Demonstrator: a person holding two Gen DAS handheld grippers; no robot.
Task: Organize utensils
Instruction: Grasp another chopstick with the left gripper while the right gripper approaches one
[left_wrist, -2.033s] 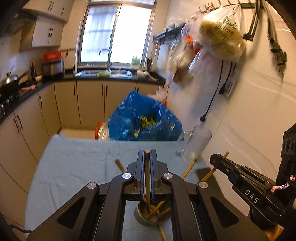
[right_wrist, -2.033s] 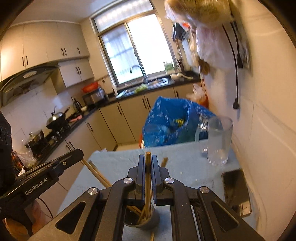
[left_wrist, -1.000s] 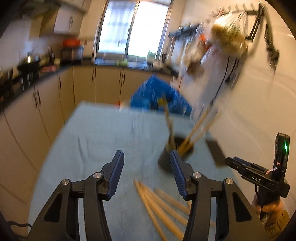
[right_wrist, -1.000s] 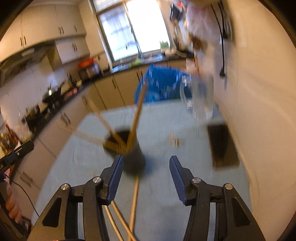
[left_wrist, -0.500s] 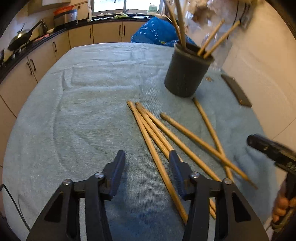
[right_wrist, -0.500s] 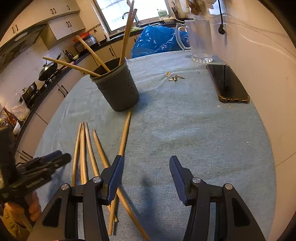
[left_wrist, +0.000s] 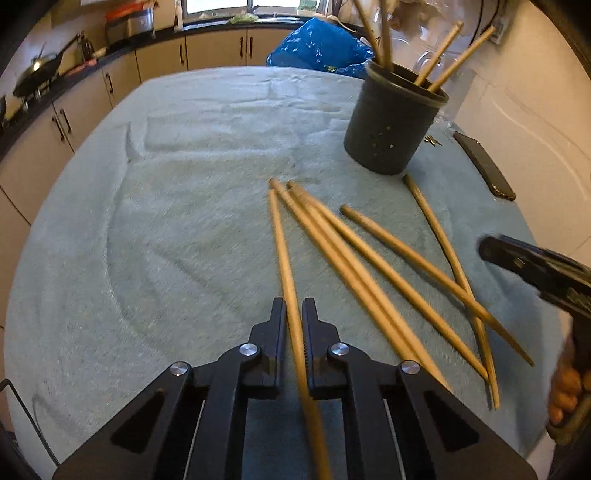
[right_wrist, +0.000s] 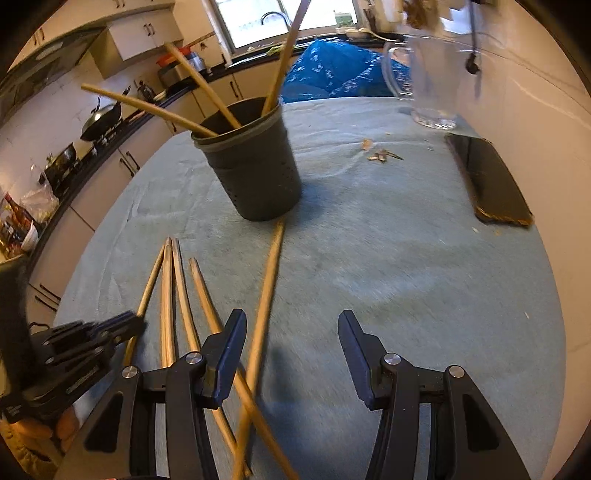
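Observation:
Several wooden chopsticks lie loose on the grey-green cloth in front of a dark round holder that has a few chopsticks standing in it. My left gripper is low over the cloth and its jaws are closing on the leftmost chopstick, which runs between the pads. In the right wrist view, my right gripper stands open above the cloth with nothing between its fingers. One long chopstick passes just inside its left finger. The holder is ahead of it, and the left gripper shows at the lower left.
A dark phone lies near the wall on the right. Behind it stands a clear glass mug. Small scraps lie on the cloth. A blue bag sits beyond the table's far edge, and kitchen cabinets line the left side.
Both grippers have come down close to the cloth. The left jaws went from wide open to narrow around the leftmost chopstick, which has swung away from the bundle. The right jaws kept their width.

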